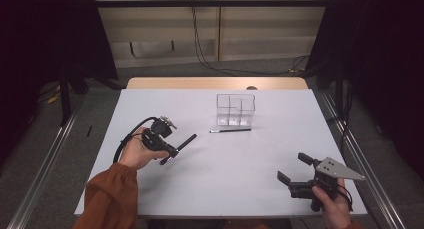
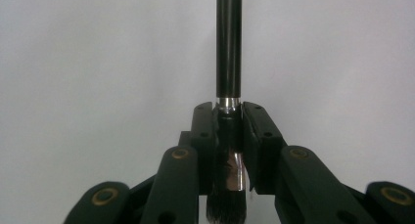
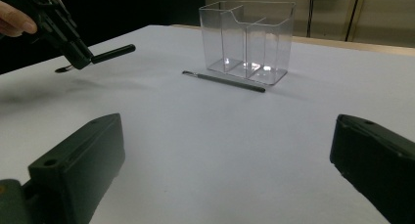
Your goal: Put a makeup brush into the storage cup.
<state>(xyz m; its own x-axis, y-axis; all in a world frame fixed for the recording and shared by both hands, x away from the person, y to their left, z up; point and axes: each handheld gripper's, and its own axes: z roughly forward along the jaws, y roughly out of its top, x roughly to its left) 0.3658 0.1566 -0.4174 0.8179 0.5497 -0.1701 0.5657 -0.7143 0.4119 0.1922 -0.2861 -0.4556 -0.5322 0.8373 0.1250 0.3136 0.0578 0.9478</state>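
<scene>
- High view: the left tongs (image 1: 171, 150) are clamped on a black brush (image 1: 180, 146), held just above the white table (image 1: 150, 189); its handle sticks out ahead of them toward a clear divided holder (image 1: 236, 109). A thin second brush (image 1: 230, 131) lies flat between the left tongs and the holder, just in front of the holder. The right tongs (image 1: 293, 168) hang spread and empty, well apart from both brushes
- Left gripper view: the jaws pinch the brush (image 2: 229, 48) at its metal ferrule (image 2: 228, 104), bristles (image 2: 226, 209) behind, handle ahead. It looks light and stiff; the glossy handle seems slippery, so the ferrule is likely the surer hold, and the soft bristles are best spared
- Right gripper view: the right tongs' jaws stand wide apart with nothing between; the holder (image 3: 254, 33) is ahead, and the thin brush (image 3: 225, 80) lies beside its base
</scene>
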